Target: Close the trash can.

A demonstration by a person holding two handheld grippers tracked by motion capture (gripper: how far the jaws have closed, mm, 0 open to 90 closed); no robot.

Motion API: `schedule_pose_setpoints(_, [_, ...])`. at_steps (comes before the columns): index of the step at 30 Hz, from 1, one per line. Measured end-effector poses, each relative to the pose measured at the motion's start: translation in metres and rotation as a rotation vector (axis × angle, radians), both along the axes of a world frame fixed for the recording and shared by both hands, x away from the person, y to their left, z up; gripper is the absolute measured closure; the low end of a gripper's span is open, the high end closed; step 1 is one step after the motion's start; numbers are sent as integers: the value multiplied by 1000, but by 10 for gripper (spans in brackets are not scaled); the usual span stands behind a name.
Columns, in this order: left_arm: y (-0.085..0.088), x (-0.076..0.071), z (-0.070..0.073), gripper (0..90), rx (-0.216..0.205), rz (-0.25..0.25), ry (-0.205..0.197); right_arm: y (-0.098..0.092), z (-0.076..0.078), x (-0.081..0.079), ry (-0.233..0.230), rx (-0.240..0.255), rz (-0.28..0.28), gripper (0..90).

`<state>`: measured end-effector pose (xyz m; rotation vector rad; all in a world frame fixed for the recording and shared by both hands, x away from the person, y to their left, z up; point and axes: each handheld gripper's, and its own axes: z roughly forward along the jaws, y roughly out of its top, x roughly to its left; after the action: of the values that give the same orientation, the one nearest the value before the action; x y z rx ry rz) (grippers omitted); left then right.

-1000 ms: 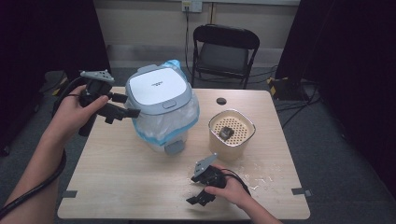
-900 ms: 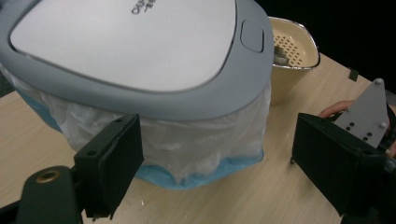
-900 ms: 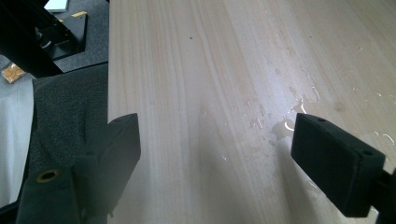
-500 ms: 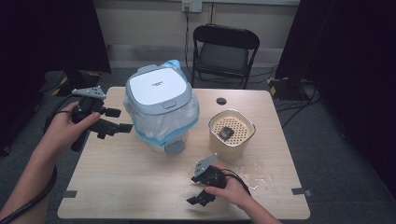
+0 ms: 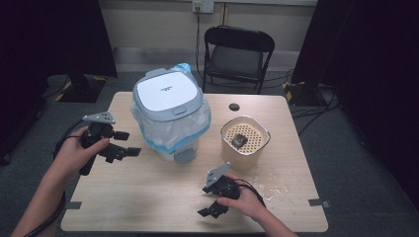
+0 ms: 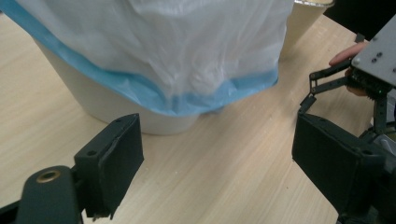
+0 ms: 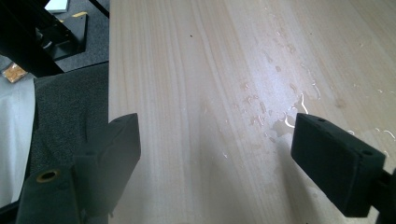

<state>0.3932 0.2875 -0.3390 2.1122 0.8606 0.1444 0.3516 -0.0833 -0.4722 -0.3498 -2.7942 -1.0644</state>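
Observation:
A white bin (image 5: 168, 98) with a grey-rimmed flat lid stands at the table's middle, lined with a white and blue plastic bag (image 5: 197, 126). My left gripper (image 5: 126, 144) hovers open just left of the bin's base, touching nothing. In the left gripper view the open jaws (image 6: 217, 172) face the bag's blue hem (image 6: 187, 100) and the bin's white base (image 6: 116, 112). My right gripper (image 5: 206, 201) rests open near the front edge. Its own view has bare wood between the jaws (image 7: 215, 172).
A beige container (image 5: 245, 140) with a perforated insert and a dark lump stands right of the bin. Water drops (image 5: 276, 190) (image 7: 280, 121) lie on the wood near the right gripper. A small black disc (image 5: 234, 106) lies at the back. A folding chair (image 5: 237, 54) stands behind the table.
My left gripper has dropped from beside the bin's lid, down and toward me, to the level of the bin's base. The right gripper has not moved.

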Motion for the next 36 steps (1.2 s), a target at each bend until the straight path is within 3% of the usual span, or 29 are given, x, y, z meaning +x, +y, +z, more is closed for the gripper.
schedule_pose_setpoints(3, [1, -1, -12, 160, 17, 1, 11, 0, 0, 0, 2, 1, -2, 153])
schedule_pose_setpoints(8, [1, -3, -25, 161, -4, 0, 21, 0, 0, -2, 8, -4, -5, 153])
schedule_pose_setpoints(23, [-8, -11, -76, 165, -5, -22, 74, -1, 1, -2, -1, -2, -4, 153])
schedule_pose_setpoints(32, [-19, -19, -111, 165, 18, -49, 96, 0, 1, -3, -5, -6, -1, 153])
schedule_pose_setpoints(36, [-24, -23, -122, 165, 42, -70, 84, 0, 0, -3, -1, -3, 1, 153])
